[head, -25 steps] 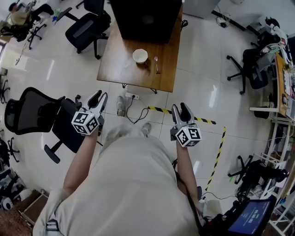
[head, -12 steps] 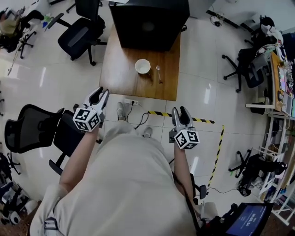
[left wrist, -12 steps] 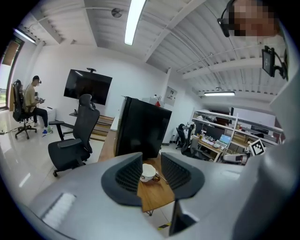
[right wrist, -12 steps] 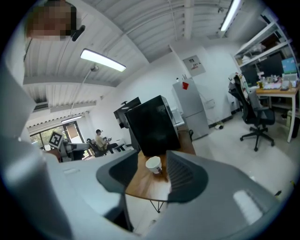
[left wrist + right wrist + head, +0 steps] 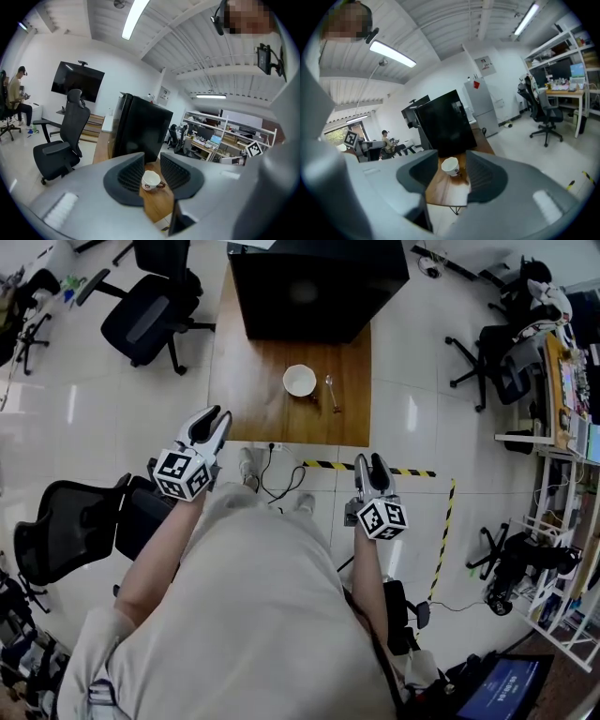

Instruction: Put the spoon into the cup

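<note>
Head view, looking steeply down on a person standing back from a wooden table (image 5: 248,390) on a pale tiled floor; a large black box (image 5: 314,282) fills the table's far end; in front of it stands a white cup (image 5: 300,381), and just beside the cup, to its right and apart from it, lies a small metal spoon (image 5: 332,394), flat on the wood with its handle seemingly toward the person.

Both tools are held well short of the table; the left gripper (image 5: 211,423) has its jaws spread with nothing between them, only the distant cup showing through the gap; the right gripper (image 5: 369,465) likewise stands apart and empty, aimed at the cup and spoon.

Judging by looks, the spoon is light, stiff and slick, lying low against the wood; the best hold is probably across the thin handle near its middle, pinched firmly so it cannot swivel; the cup looks ceramic, breakable and easy to tip, so the spoon should go in gently.
</note>
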`<state>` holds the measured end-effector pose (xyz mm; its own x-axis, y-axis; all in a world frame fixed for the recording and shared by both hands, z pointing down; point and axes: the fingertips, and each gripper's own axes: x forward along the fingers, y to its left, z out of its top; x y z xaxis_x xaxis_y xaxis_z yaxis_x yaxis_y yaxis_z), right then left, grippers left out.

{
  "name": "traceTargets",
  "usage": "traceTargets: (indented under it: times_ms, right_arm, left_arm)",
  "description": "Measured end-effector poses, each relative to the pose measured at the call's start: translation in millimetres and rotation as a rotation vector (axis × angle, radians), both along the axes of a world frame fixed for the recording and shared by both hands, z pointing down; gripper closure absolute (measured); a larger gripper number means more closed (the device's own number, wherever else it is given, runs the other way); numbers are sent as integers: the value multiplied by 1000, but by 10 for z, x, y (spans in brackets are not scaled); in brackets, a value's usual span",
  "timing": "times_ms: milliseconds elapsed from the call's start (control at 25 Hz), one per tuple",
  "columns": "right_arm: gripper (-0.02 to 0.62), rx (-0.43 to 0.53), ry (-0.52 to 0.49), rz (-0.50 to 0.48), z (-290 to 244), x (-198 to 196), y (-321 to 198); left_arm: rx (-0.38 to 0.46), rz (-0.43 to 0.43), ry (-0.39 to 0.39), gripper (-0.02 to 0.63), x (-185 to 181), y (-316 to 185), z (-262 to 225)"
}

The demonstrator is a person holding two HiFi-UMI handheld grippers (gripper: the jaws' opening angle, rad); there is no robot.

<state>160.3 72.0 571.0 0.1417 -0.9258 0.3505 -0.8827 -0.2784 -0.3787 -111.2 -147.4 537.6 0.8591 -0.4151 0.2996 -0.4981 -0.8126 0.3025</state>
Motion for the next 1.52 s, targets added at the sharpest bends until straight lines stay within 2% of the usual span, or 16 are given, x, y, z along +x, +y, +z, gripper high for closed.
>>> traceTargets:
  times_ms: [120,240,600,800,1000,1240,1360,1520]
  right_arm:
    - [416,1,16,38,-27,-23,-108]
    - [416,1,21,81,-12,-36,-217]
    - [416,-34,58,107,-70,-170,-484]
    - [416,-102,86,104,82,-131,-466]
    - [416,-150,96,75,286,-81,-461]
    - [416,-151,64,33,556,143,-534]
    - [416,-174,63,-33,720,229,-659]
    - [416,-234,80,-145,922,224,-835]
  left_arm:
    - [54,36,47,525,-37,-100,-150]
    - [73,94,81,525,-50,-173,-202]
    - [27,184,117,525,-44,-182,-114]
    - [26,232,119,525,26,-89,-142]
    - [9,225,79,525,77,-118,-50]
    - [33,187,17,534,233,-129,-31]
    - [43,132,-7,544,266,-163,-45]
    - [11,57,-55,546,314,-190,41]
